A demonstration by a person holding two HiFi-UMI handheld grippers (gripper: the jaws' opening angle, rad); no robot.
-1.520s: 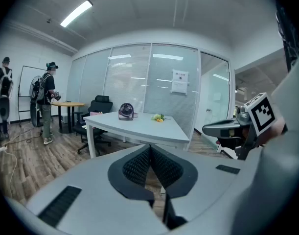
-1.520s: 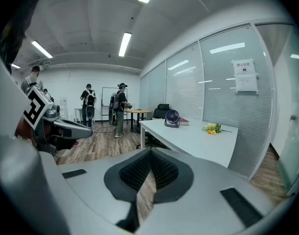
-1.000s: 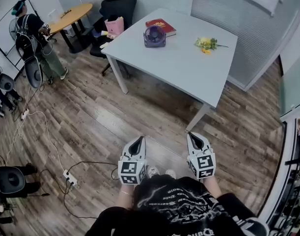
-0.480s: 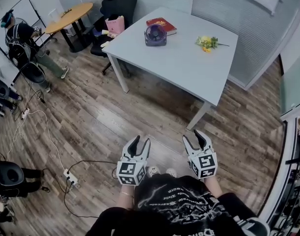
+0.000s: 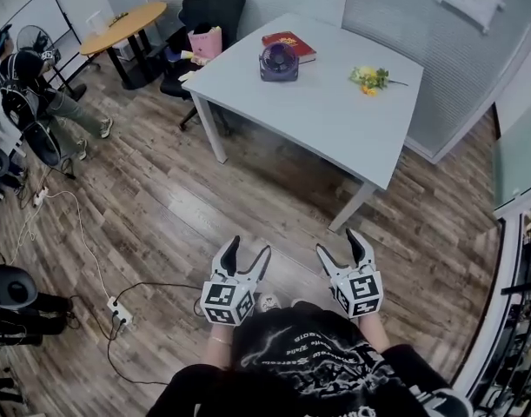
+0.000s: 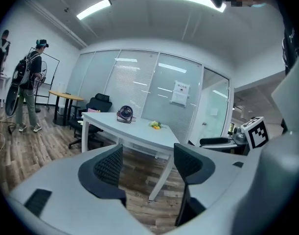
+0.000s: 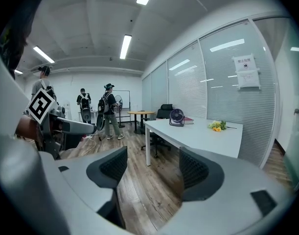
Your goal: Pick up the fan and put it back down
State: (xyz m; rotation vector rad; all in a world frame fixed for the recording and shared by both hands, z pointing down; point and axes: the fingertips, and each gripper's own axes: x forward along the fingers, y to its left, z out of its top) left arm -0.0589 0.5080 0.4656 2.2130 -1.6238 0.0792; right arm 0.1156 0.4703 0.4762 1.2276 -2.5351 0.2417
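Head view: table (image 5: 335,115) well ahead; left gripper (image 5: 248,248) and right gripper (image 5: 338,243) low, close to the body, well apart from it, both jaws opening with nothing between them; fan (image 5: 278,62) upright near table's far edge, just beside book (image 5: 291,44)

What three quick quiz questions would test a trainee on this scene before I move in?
1. Multiple choice: what lies just beyond the purple fan on the white table? A) a red book B) a mug C) a laptop
2. True or false: the left gripper holds the fan.
3. Fill in: in the head view, the yellow flowers lie to the fan's ____.
Key: 1 A. 2 False: the left gripper and the right gripper are both empty, jaws opening, well short of the table. 3 right.
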